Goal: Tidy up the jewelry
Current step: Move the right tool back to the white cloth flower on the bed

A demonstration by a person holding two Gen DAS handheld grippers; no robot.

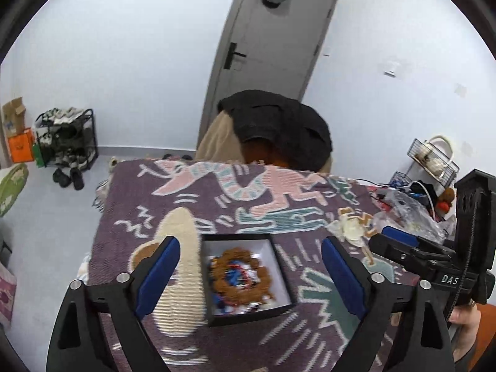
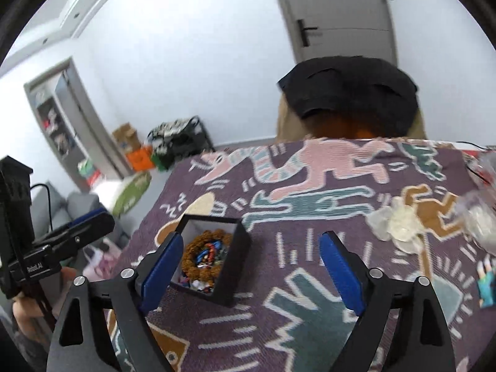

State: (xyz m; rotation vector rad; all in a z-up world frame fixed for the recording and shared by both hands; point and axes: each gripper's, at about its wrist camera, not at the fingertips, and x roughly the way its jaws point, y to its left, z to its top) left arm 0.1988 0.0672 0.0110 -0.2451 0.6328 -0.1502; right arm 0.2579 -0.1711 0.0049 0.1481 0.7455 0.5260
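Where writing can be read, "DAS" is seen on the body of the right gripper [image 1: 400, 241] in the left wrist view, and "RoboLAI", roughly, on the body of the left gripper [image 2: 93, 217] in the right wrist view; no print is made out on the box. A small black box [image 1: 248, 313] with a white lining is set open-topped on the patterned blanket [image 1: 310, 334]. It is filled with jewelry [image 1: 240, 274]: a ring of rough brown beads is laid around a tangle of blue, red and white pieces, blurred in both views. In the left wrist view the box is framed between the blue pads [image 1: 158, 276] of the left gripper [image 1: 249, 276], which are spread wide and kept clear of its walls. In the right wrist view the right gripper [image 2: 254, 272] is held wide apart with nothing between the pads; the box [image 2: 229, 282] is found just beside its left-hand pad. Clear plastic bags [image 2: 400, 223] are left on the blanket to the right. A chair draped with a black garment [image 1: 279, 127] is placed behind, before a grey door [image 1: 272, 46].
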